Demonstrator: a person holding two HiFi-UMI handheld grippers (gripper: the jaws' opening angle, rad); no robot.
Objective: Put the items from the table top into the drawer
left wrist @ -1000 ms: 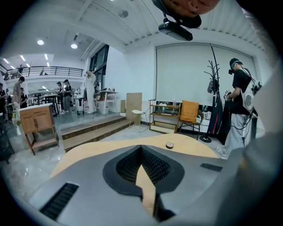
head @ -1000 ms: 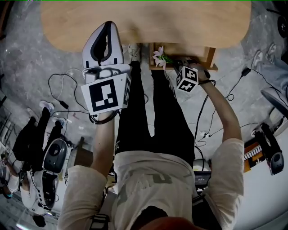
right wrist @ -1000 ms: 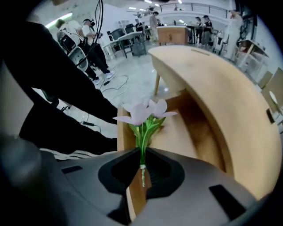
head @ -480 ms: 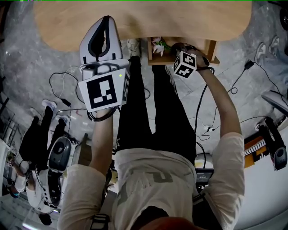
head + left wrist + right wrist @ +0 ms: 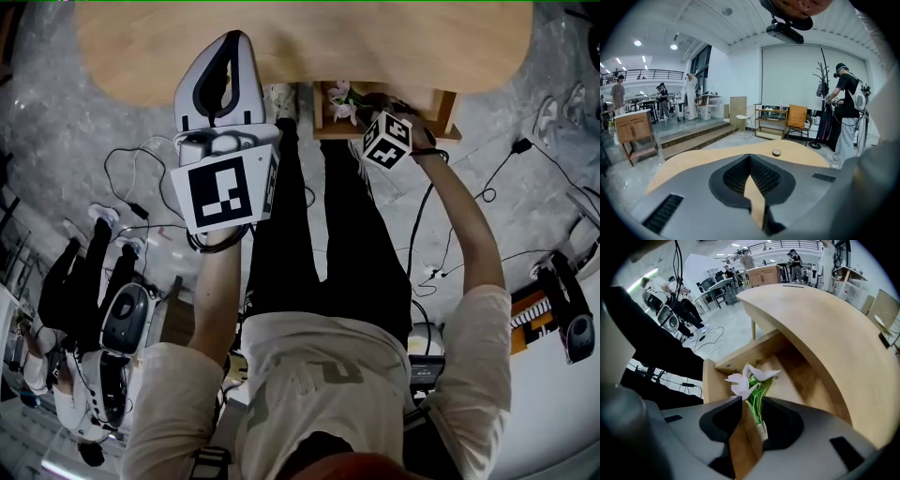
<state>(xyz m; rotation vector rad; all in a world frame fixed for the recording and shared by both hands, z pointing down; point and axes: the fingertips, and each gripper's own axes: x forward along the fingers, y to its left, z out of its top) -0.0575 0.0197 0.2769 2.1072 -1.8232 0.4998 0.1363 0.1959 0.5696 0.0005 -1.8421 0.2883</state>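
Pale wood makes up both the worktop (image 5: pixel 300 42) and the drawer (image 5: pixel 711 386) that stands pulled out from under its curved edge. The right gripper (image 5: pixel 751 401) points steeply down into the open drawer. Its fingers (image 5: pixel 787 427) have just been opening and now stand apart. The flower (image 5: pixel 749 378) is between them: its green stem and small white sleeve lie against the inner side of one finger and clear of the other, so nothing clamps it. Its white blossoms reach out over the drawer's floor close to the front corner. From the head view the flower sits at the left end of the drawer. Whether its foot rests on the drawer floor cannot be told. The left gripper (image 5: pixel 750 159) is held over the near edge of the worktop, well apart from the drawer, with its fingers together at the tips and nothing between them. Beyond it, a small dark round disc (image 5: pixel 776 152) lies on the worktop. Cables (image 5: pixel 141 169) trail across the grey floor (image 5: pixel 56 122) beside the person's legs.
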